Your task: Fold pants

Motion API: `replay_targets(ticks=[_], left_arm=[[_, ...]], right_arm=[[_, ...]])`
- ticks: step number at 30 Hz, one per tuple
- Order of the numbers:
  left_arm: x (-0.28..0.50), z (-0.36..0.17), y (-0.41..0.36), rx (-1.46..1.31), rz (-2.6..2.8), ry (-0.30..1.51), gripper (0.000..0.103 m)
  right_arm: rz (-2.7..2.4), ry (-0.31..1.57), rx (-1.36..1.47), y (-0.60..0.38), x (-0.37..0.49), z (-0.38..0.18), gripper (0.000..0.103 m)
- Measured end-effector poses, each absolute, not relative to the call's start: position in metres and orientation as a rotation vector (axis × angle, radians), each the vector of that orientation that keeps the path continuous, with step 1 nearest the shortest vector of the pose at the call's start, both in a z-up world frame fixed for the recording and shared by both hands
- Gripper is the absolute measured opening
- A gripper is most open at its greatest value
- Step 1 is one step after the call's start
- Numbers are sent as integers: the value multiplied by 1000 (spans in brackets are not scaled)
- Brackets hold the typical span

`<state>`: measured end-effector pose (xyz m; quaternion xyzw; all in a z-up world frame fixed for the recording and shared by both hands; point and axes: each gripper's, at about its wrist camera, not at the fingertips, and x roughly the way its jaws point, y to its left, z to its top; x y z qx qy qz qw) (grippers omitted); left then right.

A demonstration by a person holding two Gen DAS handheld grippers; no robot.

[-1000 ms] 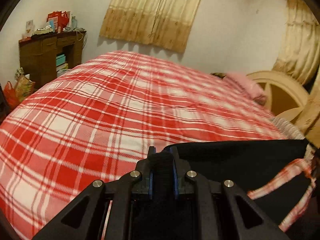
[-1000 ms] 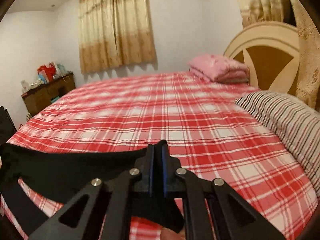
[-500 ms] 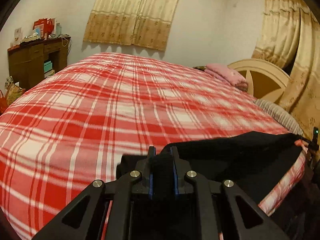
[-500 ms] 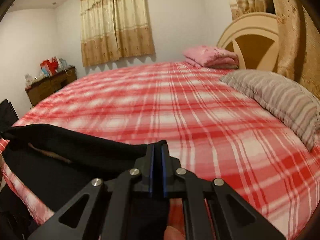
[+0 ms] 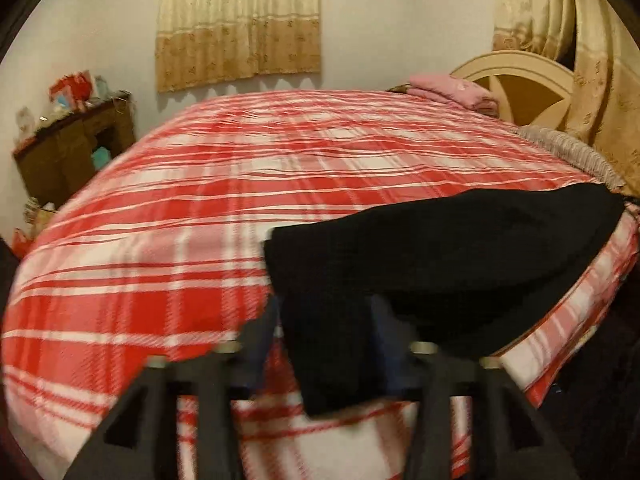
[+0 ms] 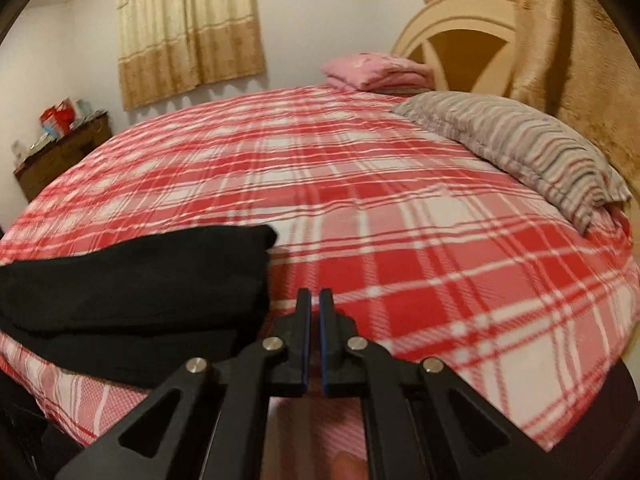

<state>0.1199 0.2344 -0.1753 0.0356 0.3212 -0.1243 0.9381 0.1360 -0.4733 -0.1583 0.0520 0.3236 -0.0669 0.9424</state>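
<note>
The black pants (image 5: 440,248) lie bunched along the near edge of the red plaid bed (image 5: 160,240). In the blurred left wrist view my left gripper (image 5: 324,320) is opening, its fingers spread wide. A hanging fold of the pants sits between them and is not pinched. In the right wrist view the pants (image 6: 140,280) lie to the left of my right gripper (image 6: 315,300). Its jaws are opening and stand a narrow gap apart, with only the bedspread (image 6: 440,260) showing between them.
A striped pillow (image 6: 520,148) and a folded pink blanket (image 6: 376,72) lie by the cream headboard (image 6: 460,28) at the far right. A cluttered wooden cabinet (image 5: 72,148) stands at the left wall. Curtains (image 5: 240,24) hang behind the bed.
Both grippers came down toward the bed's near edge with the pants. The left jaws spread apart. The right jaws parted slightly, and the pants now lie on the bed to their left.
</note>
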Motion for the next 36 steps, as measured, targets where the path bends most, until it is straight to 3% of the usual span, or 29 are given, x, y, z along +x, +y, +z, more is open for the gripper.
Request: replay_targets(ticks=[1,3,4,8,14,18,20,28,36], left_arm=[[115,-175,238,84,-226,641,71],[108,-175,240,81,-230,628,71],[107,-175,239,84,-227,626,71],[98,-171,218,183,-204,564,71],[103,-182,186,362,-159,565,71],[111,-186,181,342,-190,596,36],[111,-185,179,342,-195,585,28],[107,-177,179,298,-223,576,27],[112,-169,180,304,-204,571,27]], right_arm=[[-155,648,119,-474,132,-155,20],[-165,620,144,-472,124,-146,54],[-158,603,157,-467,120,-140,57],[-99,564,122,-418,120,-115,57],[143,616,-145,-267,147,-105,57],[324,650,-222,-178,157,-124,57],[390,674,-252,-143,162,-137,57],[567,687,-521,-23,161,-196,54],[558,707,-657,-7,171,-224,46]])
